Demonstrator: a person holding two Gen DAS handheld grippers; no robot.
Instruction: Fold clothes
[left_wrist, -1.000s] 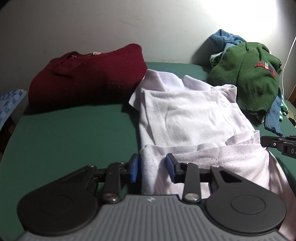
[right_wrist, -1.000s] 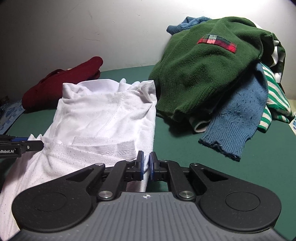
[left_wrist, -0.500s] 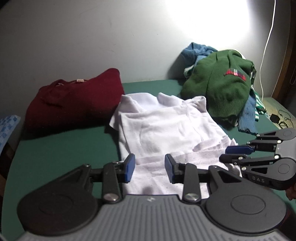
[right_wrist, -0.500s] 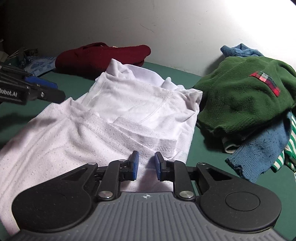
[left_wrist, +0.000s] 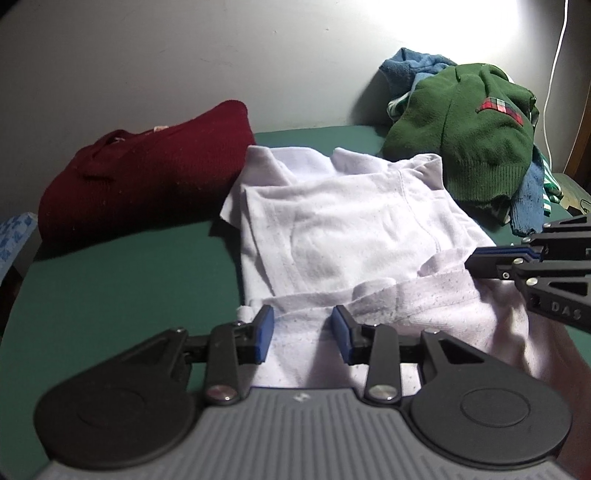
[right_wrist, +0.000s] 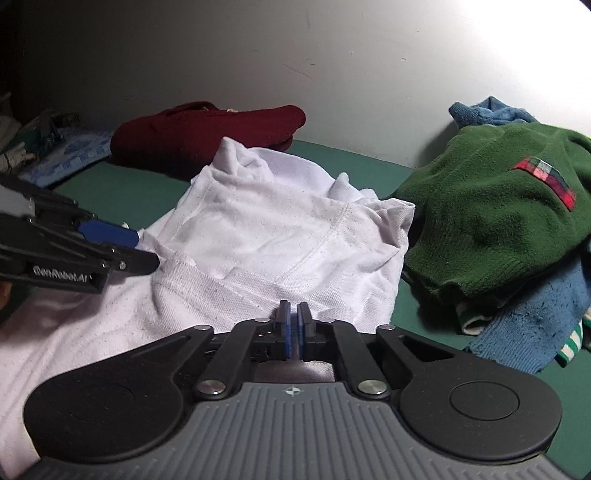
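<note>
**Q:** Green cloth over the whole surface?

**A:** Yes, a green table cover (left_wrist: 122, 266), dim light, with a plain pale wall (left_wrist: 184, 55) behind. A bright glare washes the wall's upper right corner, and a thin white cable (left_wrist: 552, 92) hangs down there.

**Q:** Left gripper?

**A:** Left gripper (left_wrist: 303, 334) low over the near edge of the white shirt (left_wrist: 351, 229). Blue pads spread wide, fabric lying between them. No pinch visible; whether a pad touches the cloth, I cannot tell.

**Q:** Right gripper?

**A:** Right gripper (right_wrist: 293, 328) at the shirt's right side. Pads drawn almost together, only a thin slit showing. Shirt fabric sits under and behind the tips; I cannot tell whether any is caught in the slit.

**Q:** Where does the shirt lie?

**A:** Middle of the table, partly folded, its near portion rumpled in a ridge running across between the two grippers.

**Q:** Other clothes?

**A:** Dark red sweater (left_wrist: 144, 173), folded, at the back left by the wall, just beside the shirt's far corner. Green sweater (right_wrist: 498, 218) with a plaid patch heaped at the back right, over a blue knit (right_wrist: 532, 325) and a green-striped piece (right_wrist: 570, 341). Blue-patterned item (right_wrist: 70, 155) off the table's left end, blurred.
</note>
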